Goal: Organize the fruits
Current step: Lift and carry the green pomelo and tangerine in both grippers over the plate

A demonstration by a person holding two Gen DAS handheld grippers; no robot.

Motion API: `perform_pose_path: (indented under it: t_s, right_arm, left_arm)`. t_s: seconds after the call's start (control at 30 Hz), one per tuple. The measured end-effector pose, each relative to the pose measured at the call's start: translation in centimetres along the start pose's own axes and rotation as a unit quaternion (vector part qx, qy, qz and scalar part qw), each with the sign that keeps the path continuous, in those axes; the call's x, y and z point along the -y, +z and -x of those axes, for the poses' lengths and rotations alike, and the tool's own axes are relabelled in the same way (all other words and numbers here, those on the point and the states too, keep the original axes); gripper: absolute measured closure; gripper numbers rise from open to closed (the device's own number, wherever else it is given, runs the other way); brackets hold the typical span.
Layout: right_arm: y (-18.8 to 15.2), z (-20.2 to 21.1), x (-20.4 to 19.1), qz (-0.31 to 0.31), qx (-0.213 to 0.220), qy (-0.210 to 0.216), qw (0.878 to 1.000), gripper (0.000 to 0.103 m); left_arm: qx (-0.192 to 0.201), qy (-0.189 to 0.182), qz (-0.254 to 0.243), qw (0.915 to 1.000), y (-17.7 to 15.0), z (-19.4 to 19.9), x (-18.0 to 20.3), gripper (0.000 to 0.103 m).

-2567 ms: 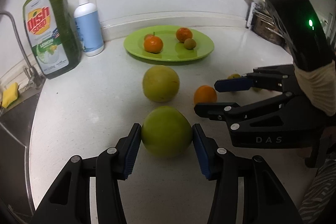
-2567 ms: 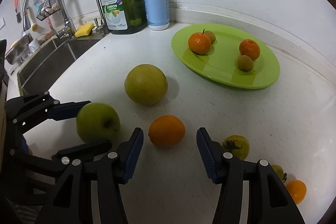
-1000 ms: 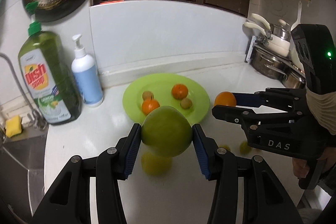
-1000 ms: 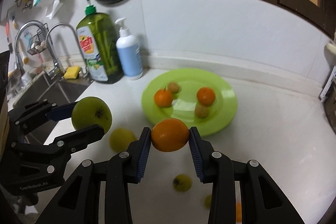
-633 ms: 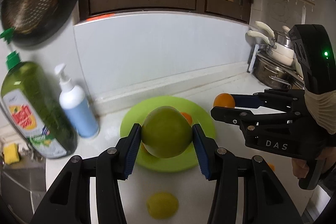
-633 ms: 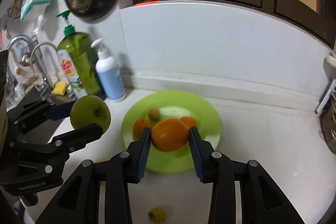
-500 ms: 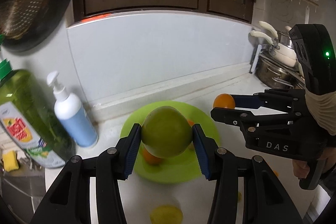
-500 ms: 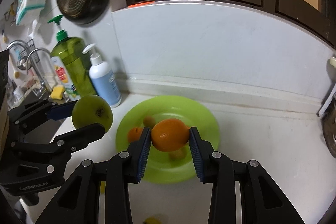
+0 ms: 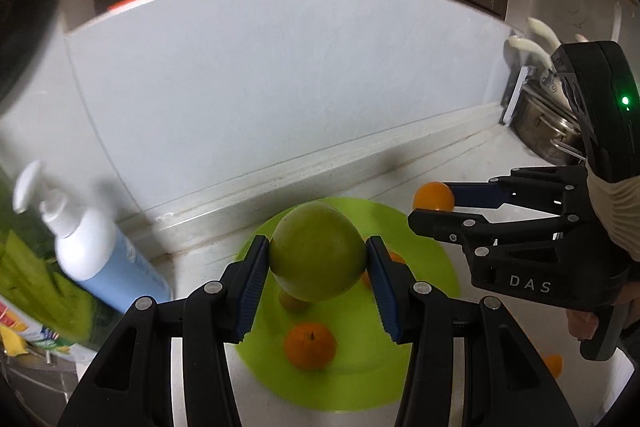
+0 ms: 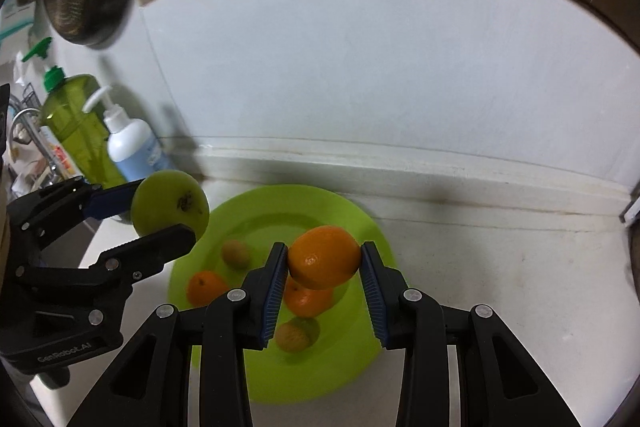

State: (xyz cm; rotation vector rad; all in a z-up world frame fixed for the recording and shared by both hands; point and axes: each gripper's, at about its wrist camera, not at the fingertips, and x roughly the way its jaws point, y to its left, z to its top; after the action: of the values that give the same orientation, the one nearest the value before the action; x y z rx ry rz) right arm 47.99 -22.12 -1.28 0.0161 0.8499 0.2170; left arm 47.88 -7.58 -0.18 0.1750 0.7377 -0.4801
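White table with a green plate and two bottles

The table [image 10: 520,287] fills the lower frame below the pale backsplash. The green plate [image 10: 344,211] sits at lower centre; a white-and-blue pump bottle [image 10: 132,143] and a green dish soap bottle [image 10: 76,123] stand at middle left, side by side against the wall. A small orange fruit [image 9: 554,365] lies at lower right.

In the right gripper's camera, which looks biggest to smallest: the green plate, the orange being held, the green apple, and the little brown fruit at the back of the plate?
1. Green plate
2. Held orange and green apple: they look about alike, and the orange sits nearer the camera, so no ranking.
3. Little brown fruit
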Motion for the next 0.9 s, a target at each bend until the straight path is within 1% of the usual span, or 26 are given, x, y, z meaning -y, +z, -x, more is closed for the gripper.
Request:
perform_pose_path:
  t_s: [0.3, 0.47, 0.67, 0.9]
  right_arm:
    - [0.3, -3.7, 2.0, -0.016, -0.034, -0.006, 0.999, 0.065]
    - [0.2, -5.2, 2.8, -0.023, -0.05, -0.004, 0.998, 0.065]
    - [0.1, -6.5, 3.0, -0.028, -0.064, -0.002, 0.998, 0.065]
    - [0.0, -7.2, 3.1, -0.032, -0.071, 0.003, 0.997, 0.065]
  left_arm:
    - [-0.053, -0.015, 0.013, 0.9984, 0.5, -4.7, -1.1, 0.055]
    - [-0.082, -0.014, 0.015, 0.9964, 0.2, -6.9, -1.3, 0.055]
    - [-0.107, -0.014, 0.014, 0.9941, -0.1, -8.3, -1.6, 0.054]
    - [-0.117, -0.016, 0.021, 0.9928, -0.1, -9.0, -1.6, 0.054]
